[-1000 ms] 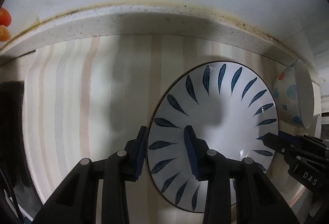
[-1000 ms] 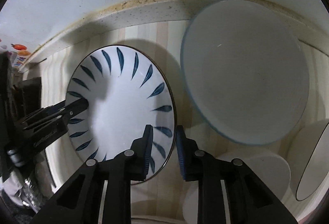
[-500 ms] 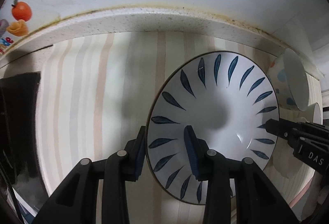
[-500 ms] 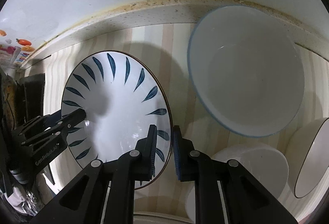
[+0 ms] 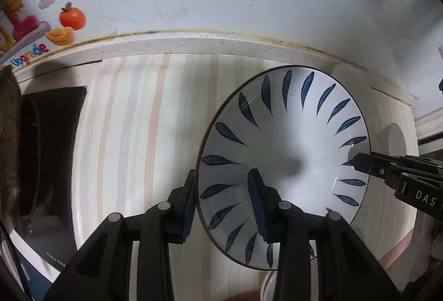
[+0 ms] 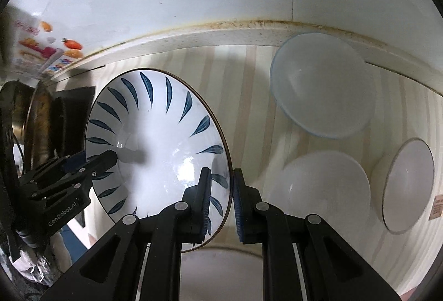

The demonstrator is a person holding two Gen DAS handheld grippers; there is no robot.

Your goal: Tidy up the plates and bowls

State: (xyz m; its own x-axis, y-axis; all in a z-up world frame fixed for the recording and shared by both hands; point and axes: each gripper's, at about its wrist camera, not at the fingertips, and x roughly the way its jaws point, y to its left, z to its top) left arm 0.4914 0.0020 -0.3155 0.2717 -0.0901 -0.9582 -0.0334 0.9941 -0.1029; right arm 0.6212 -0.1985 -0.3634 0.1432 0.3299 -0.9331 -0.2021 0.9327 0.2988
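A white bowl with blue leaf marks (image 5: 285,162) is held above the striped counter by both grippers. My left gripper (image 5: 221,207) is shut on its left rim, one finger outside and one inside. My right gripper (image 6: 221,204) is shut on its right rim; the bowl shows in the right wrist view (image 6: 155,143). The right gripper also appears at the right of the left wrist view (image 5: 360,162), and the left gripper at the left of the right wrist view (image 6: 110,157).
A pale blue-rimmed bowl (image 6: 324,85) sits near the back wall. A white bowl (image 6: 324,187) and another (image 6: 407,184) lie to the right; a white dish (image 6: 221,273) lies below. A dark pan (image 5: 25,157) stands at the left. A sticker (image 5: 41,13) is on the wall.
Both grippers have lifted the leaf-patterned bowl up and back from the counter. The other bowls look smaller and farther, and the wall sticker has come into view.
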